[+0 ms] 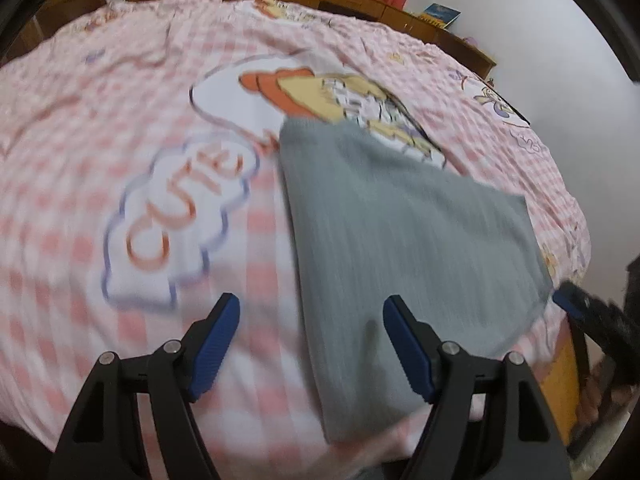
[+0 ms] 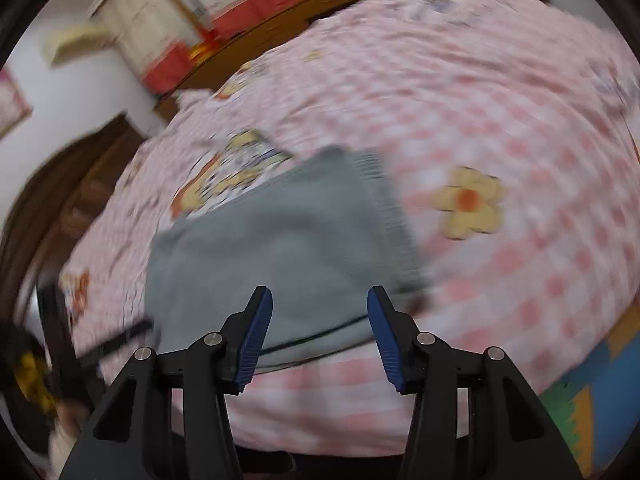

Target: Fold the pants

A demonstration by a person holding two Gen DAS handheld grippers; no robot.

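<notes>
The left tongs [image 1: 311, 346] are wide open and hold nothing. They hang above the bed [image 1: 72, 184], near its front edge. Their left finger is over the pink checked sheet, and their right finger is over the grey pants [image 1: 400, 248]. So the long left edge of the pants runs between the two fingers and away from them.

The pants look folded into a neat block and lie flat on the bed. The stretchy waistband [image 2: 384, 204] is on the right side, out past the right tongs.

The right tongs [image 2: 320, 334] are wide open too, and empty. The near edge of the pants lies right between and just beyond their fingers. A thin dark line runs along that edge; I cannot tell what it is.

Both pictures are blurry, so the tongs seem to be moving fast.

To do this step well, I think each pair should slow down, go low, and pinch all the layers at a near corner. Then both should lift together and lay the near end over the far end, keeping the edges lined up.
</notes>
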